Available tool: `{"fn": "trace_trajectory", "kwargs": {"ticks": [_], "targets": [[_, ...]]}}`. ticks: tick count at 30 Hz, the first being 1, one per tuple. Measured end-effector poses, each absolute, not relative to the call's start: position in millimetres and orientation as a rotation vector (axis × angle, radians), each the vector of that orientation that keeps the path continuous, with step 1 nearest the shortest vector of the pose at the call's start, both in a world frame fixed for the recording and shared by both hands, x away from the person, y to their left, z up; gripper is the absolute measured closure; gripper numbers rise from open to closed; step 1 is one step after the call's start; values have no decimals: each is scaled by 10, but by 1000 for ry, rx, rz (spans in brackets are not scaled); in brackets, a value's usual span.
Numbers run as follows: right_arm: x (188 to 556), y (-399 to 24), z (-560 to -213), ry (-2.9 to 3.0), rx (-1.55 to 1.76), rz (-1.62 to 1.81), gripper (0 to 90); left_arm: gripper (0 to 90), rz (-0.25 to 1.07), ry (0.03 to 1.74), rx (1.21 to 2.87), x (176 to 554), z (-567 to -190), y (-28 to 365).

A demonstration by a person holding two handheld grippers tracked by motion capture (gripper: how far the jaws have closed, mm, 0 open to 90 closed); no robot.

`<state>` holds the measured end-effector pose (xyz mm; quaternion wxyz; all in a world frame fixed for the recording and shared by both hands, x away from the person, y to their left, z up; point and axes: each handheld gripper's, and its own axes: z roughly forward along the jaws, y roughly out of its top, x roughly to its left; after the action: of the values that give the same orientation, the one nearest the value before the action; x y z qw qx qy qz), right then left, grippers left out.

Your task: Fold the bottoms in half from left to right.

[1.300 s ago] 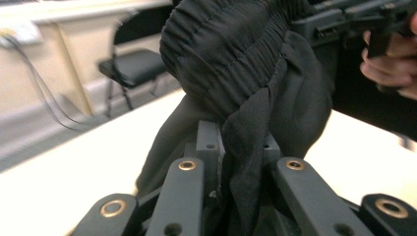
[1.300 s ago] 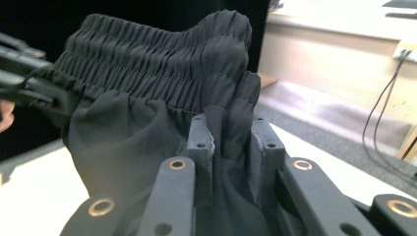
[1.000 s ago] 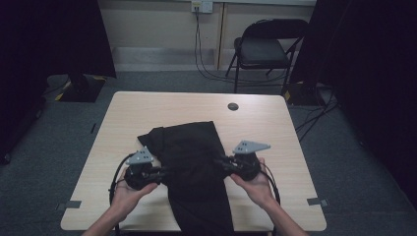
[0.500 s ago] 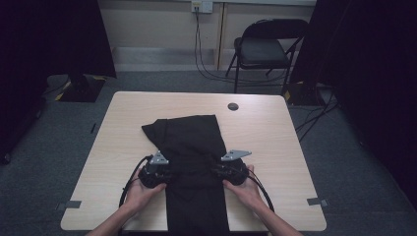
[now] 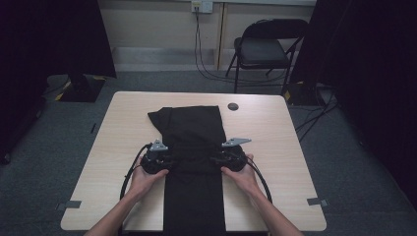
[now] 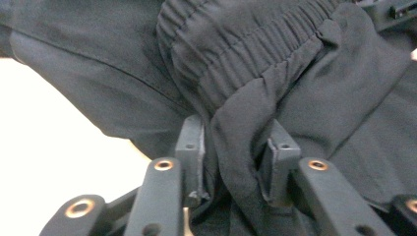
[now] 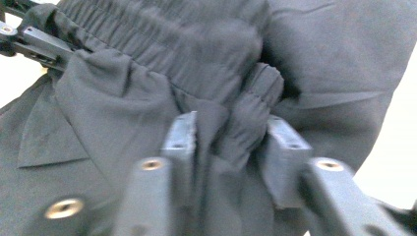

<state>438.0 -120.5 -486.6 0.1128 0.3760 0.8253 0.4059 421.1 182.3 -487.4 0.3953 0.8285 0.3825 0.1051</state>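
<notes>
The trousers [image 5: 193,162] lie lengthwise down the table [image 5: 275,142], folded end now flatter than a second ago; both hands have come lower and nearer the person; the left gripper [image 6: 236,162] and right gripper [image 7: 228,147] have just been opening, jaws part open, cloth bunched loosely between each pair.

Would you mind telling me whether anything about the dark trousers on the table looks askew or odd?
The trousers lie fairly straight, but their near end hangs over the table's front edge, and a flap sticks out at the far left corner.
</notes>
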Motion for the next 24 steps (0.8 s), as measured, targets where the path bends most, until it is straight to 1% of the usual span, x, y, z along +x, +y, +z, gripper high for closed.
{"fn": "trace_trajectory", "kwargs": {"ticks": [1,2,4,5,6,8,11,13,16,21,24], "targets": [[4376,-1207,-4839,2426,1096,1198,497,608,265,962,2092,4206,-4855,1835],[4372,-1203,-4815,2424,1098,1203,468,591,265,979,2047,4191,-4822,1847],[4381,-1188,-4745,2408,1084,1217,424,551,190,995,1941,4200,-4741,1867],[4406,-1180,-4713,2407,1093,1233,408,528,216,975,1936,4196,-4693,1853],[4434,-1173,-4678,2409,1100,1232,394,526,262,951,1941,4190,-4656,1851],[4464,-1169,-4610,2374,1116,1309,412,521,238,971,1909,4208,-4664,1882],[4500,-1134,-4553,2354,1131,1309,449,519,246,969,1957,4222,-4711,1896],[4511,-1115,-4575,2358,1138,1271,463,503,242,967,1965,4214,-4713,1886],[4496,-1126,-4651,2370,1150,1221,459,500,238,939,1985,4183,-4698,1860],[4396,-1202,-4736,2385,1137,1232,516,489,242,925,1969,4168,-4671,1850],[4318,-1230,-4691,2380,1103,1266,571,452,249,949,1945,4191,-4680,1851]]}}
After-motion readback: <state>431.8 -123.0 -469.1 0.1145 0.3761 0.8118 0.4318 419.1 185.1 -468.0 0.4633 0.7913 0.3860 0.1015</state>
